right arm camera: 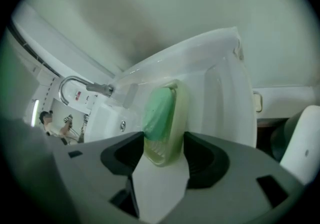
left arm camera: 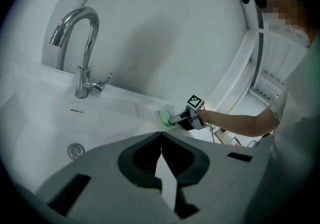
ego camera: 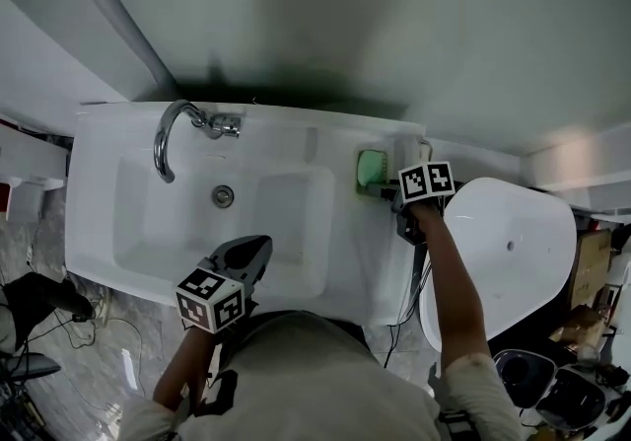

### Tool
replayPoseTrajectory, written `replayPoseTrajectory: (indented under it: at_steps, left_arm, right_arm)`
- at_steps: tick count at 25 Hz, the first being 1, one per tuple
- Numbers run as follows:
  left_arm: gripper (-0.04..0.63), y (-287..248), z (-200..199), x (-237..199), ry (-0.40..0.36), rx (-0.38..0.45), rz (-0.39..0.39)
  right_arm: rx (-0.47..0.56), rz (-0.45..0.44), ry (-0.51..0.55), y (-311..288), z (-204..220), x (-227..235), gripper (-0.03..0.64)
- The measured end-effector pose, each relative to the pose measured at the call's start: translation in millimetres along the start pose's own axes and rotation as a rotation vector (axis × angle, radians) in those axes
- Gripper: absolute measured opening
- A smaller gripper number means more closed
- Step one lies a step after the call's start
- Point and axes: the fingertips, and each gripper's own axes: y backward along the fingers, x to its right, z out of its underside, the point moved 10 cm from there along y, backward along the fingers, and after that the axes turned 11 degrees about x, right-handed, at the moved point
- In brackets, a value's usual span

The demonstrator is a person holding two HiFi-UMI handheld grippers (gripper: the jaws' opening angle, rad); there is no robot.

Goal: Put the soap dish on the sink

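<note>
Soap dish (right arm camera: 162, 115), single, on sink (ego camera: 256, 128) within parted right gripper (right arm camera: 164, 143); left gripper (left arm camera: 161, 138) closed.

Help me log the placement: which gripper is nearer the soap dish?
Right. The right gripper has the soap dish between its jaws on the right ledge of the sink; the left gripper hovers over its front edge, well away.
</note>
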Motion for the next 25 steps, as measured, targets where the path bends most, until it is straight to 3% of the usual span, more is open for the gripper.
replayPoseTrajectory:
  at_steps: [4, 6, 13, 16, 20, 25]
  left_arm:
    - [0.020, 2, 1, 0, 0.008, 0.004, 0.012]
    - [0.020, 3, 1, 1, 0.031, 0.009, 0.025]
    - [0.020, 7, 0, 2, 0.026, 0.019, 0.021]
    - [0.020, 10, -1, 1, 0.019, 0.024, 0.013]
    - [0.020, 15, 0, -2, 0.019, 0.033, 0.000]
    - [0.020, 17, 0, -1, 0.010, 0.035, -0.003]
  right_arm:
    - [0.016, 0.127, 0.118, 5, -1, -2, 0.269]
    - [0.017, 0.119, 0.127, 3, 0, -5, 0.217]
    - [0.023, 0.135, 0.159, 4, 1, -8, 0.236]
    - [0.047, 0.091, 0.163, 8, 3, -14, 0.270]
    - [0.035, 0.056, 0.279, 11, 11, -27, 0.356]
    - [0.013, 0.168, 0.418, 2, 15, -30, 0.340]
